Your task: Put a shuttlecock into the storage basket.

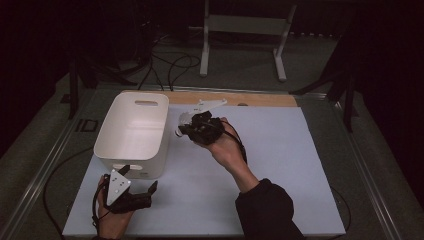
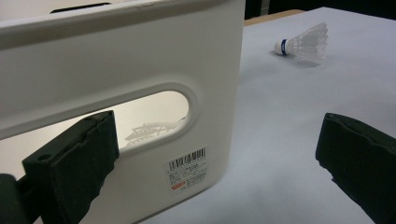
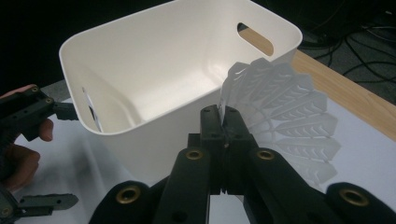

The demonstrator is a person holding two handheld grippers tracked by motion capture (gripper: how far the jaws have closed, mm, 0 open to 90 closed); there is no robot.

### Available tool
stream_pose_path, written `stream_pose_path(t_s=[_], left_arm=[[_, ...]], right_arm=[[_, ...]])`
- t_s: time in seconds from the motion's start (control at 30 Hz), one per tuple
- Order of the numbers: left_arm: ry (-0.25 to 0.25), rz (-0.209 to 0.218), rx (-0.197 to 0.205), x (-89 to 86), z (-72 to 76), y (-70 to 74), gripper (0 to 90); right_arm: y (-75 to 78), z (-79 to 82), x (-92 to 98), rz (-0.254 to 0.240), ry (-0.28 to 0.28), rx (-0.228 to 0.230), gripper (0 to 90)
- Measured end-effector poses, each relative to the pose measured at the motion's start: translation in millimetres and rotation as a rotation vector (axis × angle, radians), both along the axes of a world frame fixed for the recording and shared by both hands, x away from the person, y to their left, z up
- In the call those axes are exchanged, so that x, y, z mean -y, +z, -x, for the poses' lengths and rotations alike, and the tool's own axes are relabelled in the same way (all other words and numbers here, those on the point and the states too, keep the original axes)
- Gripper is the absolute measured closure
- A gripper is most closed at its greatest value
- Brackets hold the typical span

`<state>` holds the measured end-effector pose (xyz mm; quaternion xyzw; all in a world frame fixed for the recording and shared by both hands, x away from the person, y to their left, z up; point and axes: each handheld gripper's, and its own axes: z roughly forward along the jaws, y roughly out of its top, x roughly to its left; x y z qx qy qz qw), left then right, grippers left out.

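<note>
The white shuttlecock [image 3: 280, 116] sits pinched by the edge of its feather skirt in your right gripper [image 3: 225, 126], whose jaws are pressed together on that thin edge. In the right gripper view the skirt fans out to the right of the jaws, just beside the near right corner of the white bin [image 3: 140, 60] and close to its rim; whether it touches the wall you cannot tell. From above, your right gripper [image 1: 187, 127] hangs over the pale blue mat [image 1: 280, 165], just to the right of the bin [image 1: 135, 130], with the shuttlecock [image 1: 182, 120] at its tip

Your left gripper [image 1: 137, 182] rests low at the near short wall of the bin, jaws spread wide apart and gripping nothing. In the left gripper view one pad [image 2: 74, 158] sits in front of the bin's oval handle slot [image 2: 154, 116], the other stands well off over the mat. Through that slot you can make out something pale and lattice-like, too faint to name

A second shuttlecock [image 2: 303, 44], with a blue band round its cork, lies on its side on the mat, well beyond the bin's corner
</note>
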<state>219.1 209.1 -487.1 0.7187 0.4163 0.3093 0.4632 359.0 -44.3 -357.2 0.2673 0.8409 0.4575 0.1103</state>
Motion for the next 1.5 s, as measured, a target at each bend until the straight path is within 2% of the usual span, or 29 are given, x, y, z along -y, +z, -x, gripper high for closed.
stream_pose_path(t_s=[0.73,1.5], left_arm=[[0.000,-0.001,0.001,0.1,0.0,0.0,0.1],[-0.001,0.000,-0.001,0.2,-0.1,0.0,0.1]], right_arm=[[13.9,4.3,-14.4,-0.037,0.024,0.022,89.7],[22.8,6.1,-36.6,-0.041,0.052,0.035,89.7]])
